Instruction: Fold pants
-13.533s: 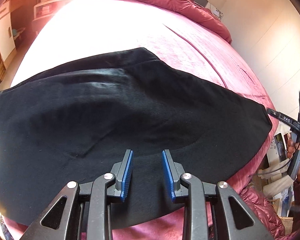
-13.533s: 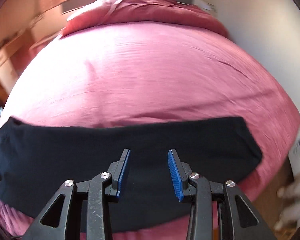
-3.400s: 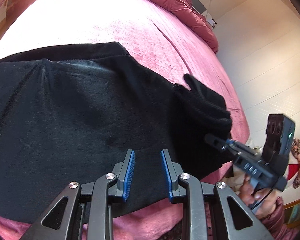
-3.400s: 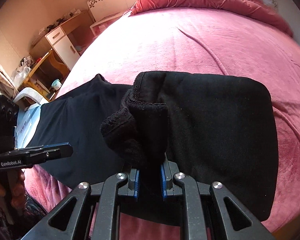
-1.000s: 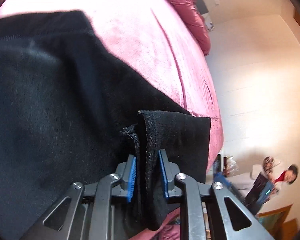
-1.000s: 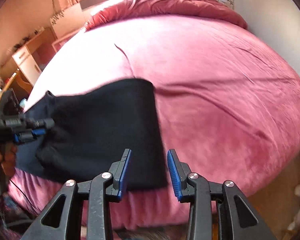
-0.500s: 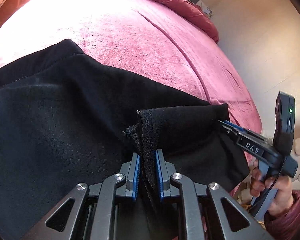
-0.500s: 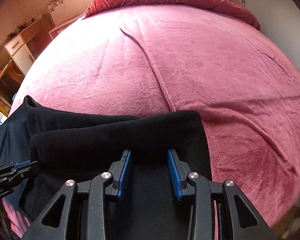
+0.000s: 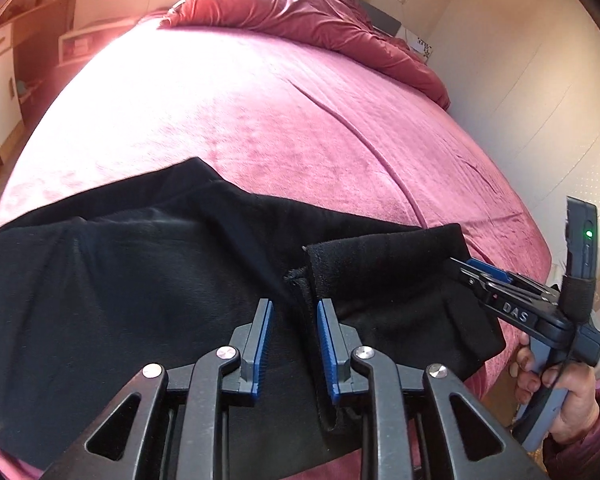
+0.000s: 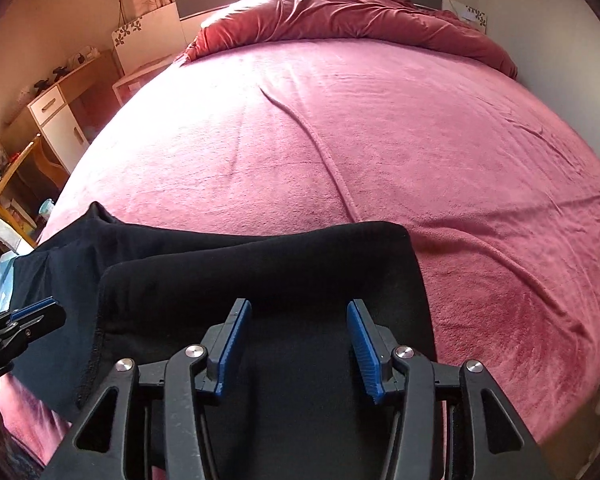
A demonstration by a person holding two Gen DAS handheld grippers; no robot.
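Black pants (image 9: pixel 120 288) lie across the near edge of a pink bed, with the leg end folded back over the rest (image 10: pixel 260 268). My left gripper (image 9: pixel 292 344) is open just above the hem of the folded-over part (image 9: pixel 312 280), with the cloth edge lying between its fingers but not pinched. My right gripper (image 10: pixel 298 344) is open wide over the folded layer and holds nothing. It also shows in the left wrist view (image 9: pixel 500 292) at the fold's right edge. The left gripper's tip shows in the right wrist view (image 10: pixel 24 328).
The pink bedspread (image 10: pixel 340 140) stretches away, with a bunched red duvet (image 10: pixel 340 8) at the headboard. A wooden desk and white drawers (image 10: pixel 52 120) stand left of the bed. A wall (image 9: pixel 540 100) runs along the right side.
My left gripper has opened and let go of the pants hem it was pinching. Both grippers have pulled back a little; the folded leg rests flat.
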